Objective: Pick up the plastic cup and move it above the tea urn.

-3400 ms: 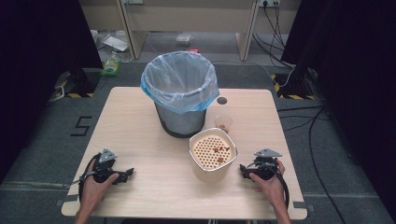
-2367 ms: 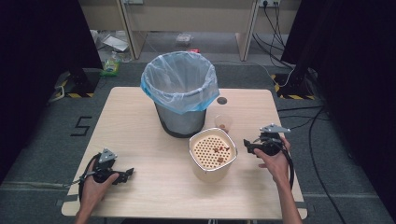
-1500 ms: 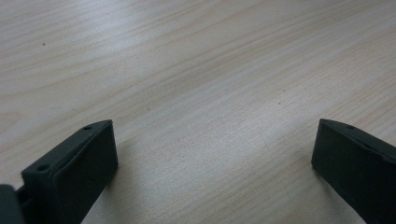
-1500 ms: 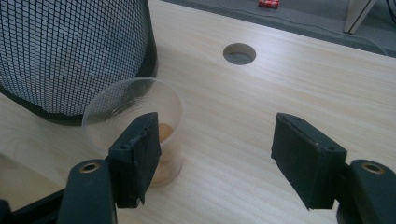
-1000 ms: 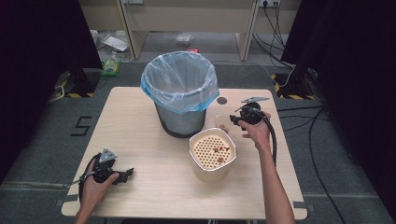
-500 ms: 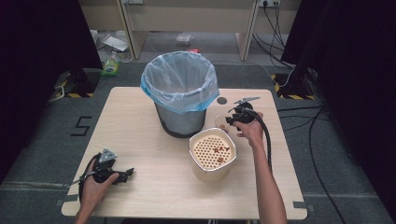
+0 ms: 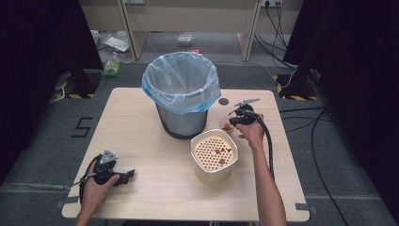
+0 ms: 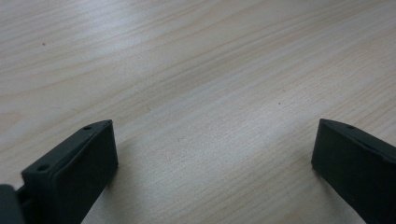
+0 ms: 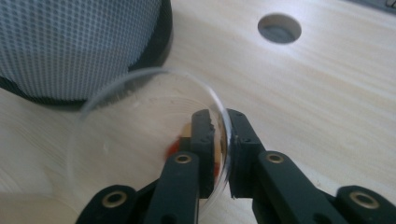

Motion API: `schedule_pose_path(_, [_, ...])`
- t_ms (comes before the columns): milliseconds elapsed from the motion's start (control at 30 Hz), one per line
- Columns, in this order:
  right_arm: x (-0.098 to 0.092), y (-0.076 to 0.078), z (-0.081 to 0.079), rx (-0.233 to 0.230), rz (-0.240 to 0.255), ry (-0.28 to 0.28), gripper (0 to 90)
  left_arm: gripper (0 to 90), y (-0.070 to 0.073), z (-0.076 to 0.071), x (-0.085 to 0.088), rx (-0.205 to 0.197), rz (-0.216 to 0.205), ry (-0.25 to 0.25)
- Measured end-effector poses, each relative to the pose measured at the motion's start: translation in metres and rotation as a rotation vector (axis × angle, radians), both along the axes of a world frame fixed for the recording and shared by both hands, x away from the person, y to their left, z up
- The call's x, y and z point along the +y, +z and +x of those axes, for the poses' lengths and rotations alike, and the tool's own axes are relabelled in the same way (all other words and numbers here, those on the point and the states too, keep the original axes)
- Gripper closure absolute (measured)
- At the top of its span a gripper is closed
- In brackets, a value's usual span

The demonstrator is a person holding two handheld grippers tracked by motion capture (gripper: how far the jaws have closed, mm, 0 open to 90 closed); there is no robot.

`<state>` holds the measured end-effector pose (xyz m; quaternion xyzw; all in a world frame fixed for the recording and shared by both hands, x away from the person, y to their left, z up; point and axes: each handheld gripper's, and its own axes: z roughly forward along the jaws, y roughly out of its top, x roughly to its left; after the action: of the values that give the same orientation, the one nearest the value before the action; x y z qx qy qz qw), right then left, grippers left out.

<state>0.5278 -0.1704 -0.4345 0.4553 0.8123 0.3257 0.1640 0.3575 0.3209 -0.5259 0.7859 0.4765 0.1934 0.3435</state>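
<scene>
Left claw [image 7: 123, 175]: near edge of the worktop [image 7: 141, 141], at its left corner, lying on the wood in the person's left hand [image 7: 94, 190]; jaws wide apart with bare wood between them in the left gripper view [image 8: 210, 163]; place unchanged from every earlier frame.

Tub [image 7: 214, 156]: cream, rounded-square, near the middle of the worktop; perforated insert on top with a few brown bits lying on it toward the right.

Right claw [image 7: 233, 121]: just behind the tub, right of the bin. In the earliest frame it rested at the near right edge; since then it has travelled forward past the tub to the cup. Jaws have just been closing and now stand clamped on the cup's wall, one pad inside, one outside, as the right gripper view [image 9: 217, 140] shows.

Cup [image 7: 227, 123]: clear plastic, on the worktop between bin and right hand [image 7: 251, 134], close behind the tub; red-brown bits inside, partly hidden by the inner pad.

Bin [image 7: 181, 99]: grey mesh, upright, at the back middle of the worktop, lined with a pale blue bag folded over the rim; contents cannot be told.

Hole [image 7: 223, 101]: round, in the worktop, just right of the bin.
</scene>
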Motion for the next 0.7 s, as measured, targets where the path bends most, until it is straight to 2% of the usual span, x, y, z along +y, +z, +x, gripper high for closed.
schedule_pose_path(67, [-0.002, 0.005, -0.002, -0.035, -0.018, -0.005, 85.9, 0.0, 0.000, 0.000, 0.000, 0.000, 0.000, 0.000])
schedule_pose_path(367, [-0.014, 0.036, -0.017, -0.177, -0.028, -0.021, 85.8, 0.0, 0.000, 0.000, 0.000, 0.000, 0.000, 0.001])
schedule_pose_path(567, [-0.017, 0.054, -0.026, -0.276, -0.072, -0.017, 85.8, 0.0, 0.000, 0.000, 0.000, 0.000, 0.000, 0.001])
schedule_pose_path(700, [-0.018, 0.060, -0.034, -0.312, -0.067, -0.012, 85.7, 0.0, 0.000, 0.001, 0.000, 0.000, 0.000, 0.002])
